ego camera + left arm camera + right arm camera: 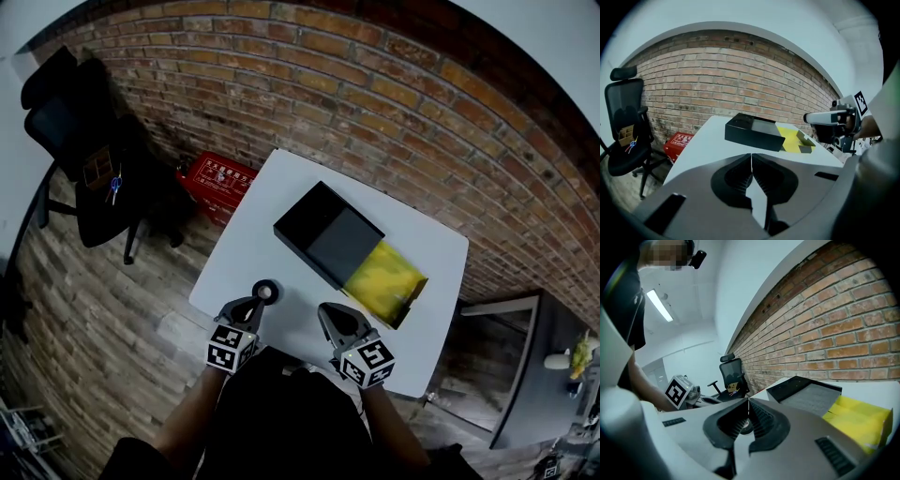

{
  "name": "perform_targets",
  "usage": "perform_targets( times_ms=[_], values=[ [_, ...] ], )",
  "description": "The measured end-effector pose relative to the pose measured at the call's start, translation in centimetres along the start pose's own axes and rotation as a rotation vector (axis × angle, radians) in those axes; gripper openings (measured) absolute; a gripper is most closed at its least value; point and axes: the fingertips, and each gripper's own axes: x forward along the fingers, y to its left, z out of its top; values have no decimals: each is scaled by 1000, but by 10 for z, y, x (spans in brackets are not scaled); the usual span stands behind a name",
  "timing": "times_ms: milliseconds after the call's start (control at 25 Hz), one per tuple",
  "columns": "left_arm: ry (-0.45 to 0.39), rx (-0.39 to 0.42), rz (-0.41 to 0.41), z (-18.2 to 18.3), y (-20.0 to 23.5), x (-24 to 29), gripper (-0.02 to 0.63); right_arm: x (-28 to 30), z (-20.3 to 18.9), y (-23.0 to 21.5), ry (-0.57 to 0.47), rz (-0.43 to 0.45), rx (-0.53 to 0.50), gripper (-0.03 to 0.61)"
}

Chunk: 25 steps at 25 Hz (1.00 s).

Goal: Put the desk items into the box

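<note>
Lying slantwise on the white table (pixel 281 202), the box (pixel 326 232) is the fixed mark for everything else here. It is a black sleeve with a grey top. A yellow tray (pixel 384 274) is slid partly out of the end that faces the person's right. The tray looks empty as far as the head view shows.

A dark ring (pixel 266 292), the only loose desk item in view, lies flat on the table. It is on the person's side of the box, off its black end and clear of it.

The left gripper (pixel 254 304) hangs on the same near side of the box, just beside the ring. Whether it touches the ring I cannot tell. Its own view shows the ribbed jaws pressed together at the tips with nothing between them.

The right gripper (pixel 329 315) sits on the near side of the box too, below the seam where black sleeve meets yellow tray. Its jaws are also pressed together and empty. The ring shows only through the hollow behind the tips, out on the table beyond them.

A red case (pixel 217 176) rests on the floor beyond the box's black end. A black office chair (pixel 84 155) stands farther out the same way. A brick wall (pixel 394 103) runs behind the box.
</note>
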Motion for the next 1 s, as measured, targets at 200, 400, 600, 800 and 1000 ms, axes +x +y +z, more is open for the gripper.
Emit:
perform_targets(
  times_ms=[200, 400, 600, 800, 1000],
  values=[
    [55, 32, -25, -19, 12, 10, 15, 26, -17, 9, 46, 3, 6, 21],
    [107, 68, -55, -35, 19, 21, 63, 37, -29, 15, 79, -9, 11, 21],
    [151, 110, -75, -47, 21, 33, 197, 37, -35, 13, 90, -38, 24, 21],
    [174, 126, -94, -50, 21, 46, 277, 36, -40, 10, 107, -71, 30, 21],
    [194, 150, -106, -55, 19, 58, 342, 36, -44, 9, 115, -93, 30, 21]
  ],
)
